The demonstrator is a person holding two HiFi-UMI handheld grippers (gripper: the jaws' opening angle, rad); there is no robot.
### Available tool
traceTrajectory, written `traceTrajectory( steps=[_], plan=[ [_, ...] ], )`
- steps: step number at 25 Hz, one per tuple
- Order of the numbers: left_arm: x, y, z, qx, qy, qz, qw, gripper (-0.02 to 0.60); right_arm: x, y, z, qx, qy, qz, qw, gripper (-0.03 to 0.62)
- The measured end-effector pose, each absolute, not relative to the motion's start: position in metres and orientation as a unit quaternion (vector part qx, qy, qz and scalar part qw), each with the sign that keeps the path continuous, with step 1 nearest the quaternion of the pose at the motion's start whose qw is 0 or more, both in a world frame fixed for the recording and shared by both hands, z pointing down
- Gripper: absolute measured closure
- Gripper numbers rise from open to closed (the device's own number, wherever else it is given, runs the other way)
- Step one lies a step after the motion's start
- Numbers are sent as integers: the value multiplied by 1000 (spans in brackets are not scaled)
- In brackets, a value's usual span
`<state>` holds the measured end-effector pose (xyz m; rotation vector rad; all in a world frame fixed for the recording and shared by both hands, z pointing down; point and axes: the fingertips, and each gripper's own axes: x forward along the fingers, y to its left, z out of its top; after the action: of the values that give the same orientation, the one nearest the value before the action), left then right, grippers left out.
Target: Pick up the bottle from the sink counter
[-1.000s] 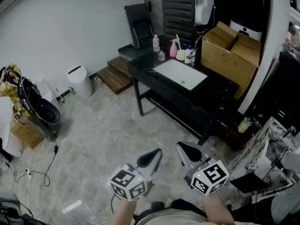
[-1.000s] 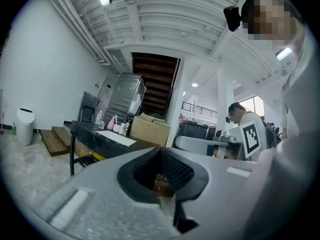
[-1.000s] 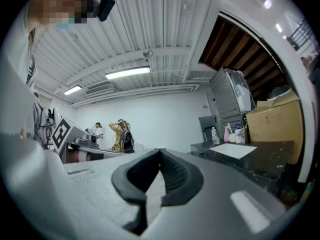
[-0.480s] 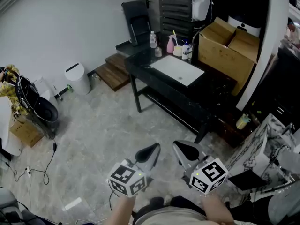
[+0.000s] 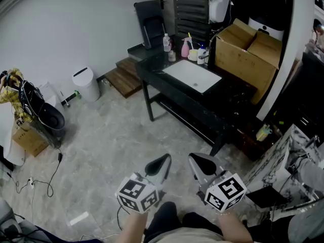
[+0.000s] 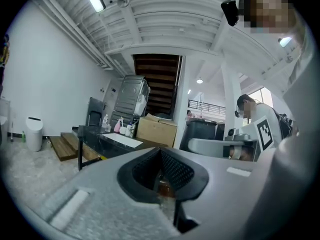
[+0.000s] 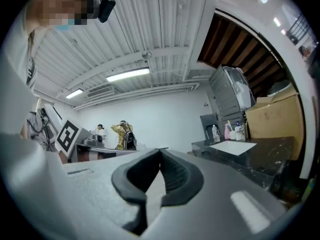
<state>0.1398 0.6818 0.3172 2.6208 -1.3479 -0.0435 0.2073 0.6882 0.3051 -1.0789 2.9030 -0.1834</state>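
Left claw (image 5: 163,163), right claw (image 5: 198,162) shut as before, far from bottle (image 5: 166,43)

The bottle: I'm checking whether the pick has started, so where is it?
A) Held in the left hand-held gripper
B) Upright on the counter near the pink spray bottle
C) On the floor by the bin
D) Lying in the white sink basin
B: the head view shows the bottle upright on the sink counter near the pink spray bottle, far from the left hand-held gripper and right hand-held gripper.
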Motion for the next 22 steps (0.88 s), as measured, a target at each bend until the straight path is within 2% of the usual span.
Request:
traceTrajectory(
  steps=[9,22],
  plan=[
    [113,639,330,876,-467,-32,116,575,199,642,316,-362,930,-57,-8,592],
    [24,501,315,896,-430,-32,108,575,106,508,297,-379,924,-40,9,591]
  ],
)
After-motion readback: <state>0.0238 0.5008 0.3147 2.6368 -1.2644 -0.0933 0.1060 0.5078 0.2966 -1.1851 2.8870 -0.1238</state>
